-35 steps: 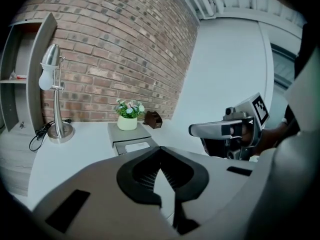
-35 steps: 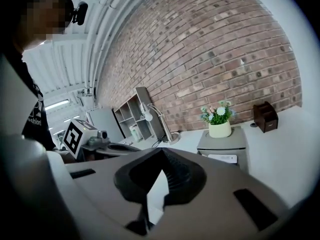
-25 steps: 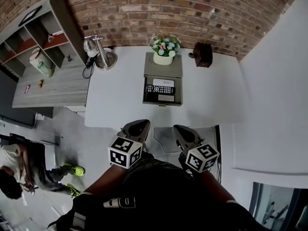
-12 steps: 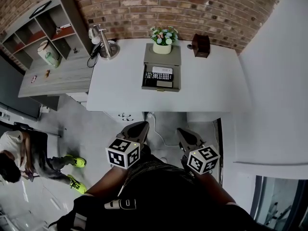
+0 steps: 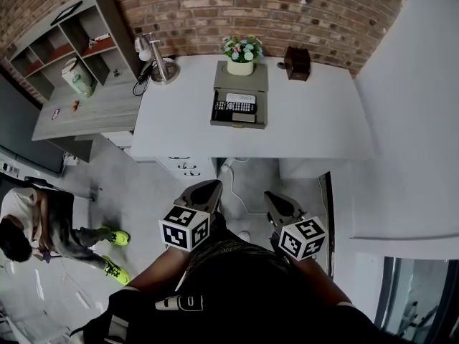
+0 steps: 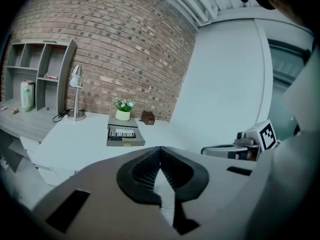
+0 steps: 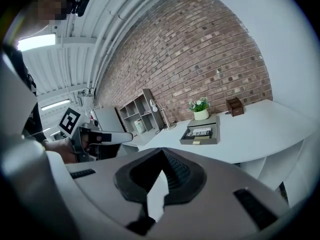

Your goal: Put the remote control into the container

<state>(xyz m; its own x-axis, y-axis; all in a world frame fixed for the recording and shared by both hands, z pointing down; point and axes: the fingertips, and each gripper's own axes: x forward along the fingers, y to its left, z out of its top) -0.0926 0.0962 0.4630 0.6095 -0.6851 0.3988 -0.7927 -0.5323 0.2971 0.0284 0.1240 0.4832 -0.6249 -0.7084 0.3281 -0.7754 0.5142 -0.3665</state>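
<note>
I count one grey rectangular container [image 5: 241,87], one black remote control [image 5: 235,107], one white-potted flower plant [image 5: 240,56], one brown box [image 5: 296,61], one silver desk lamp [image 5: 154,57], and two grippers: left gripper [image 5: 214,185], right gripper [image 5: 272,196].

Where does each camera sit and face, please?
Head view: on the head, steeply down at the desk; left claw, right claw, arms show.
Left gripper view: on the left claw, facing the desk; right claw shows.
Right gripper view: on the right claw, facing the desk; left claw shows.
All share the container.
</note>
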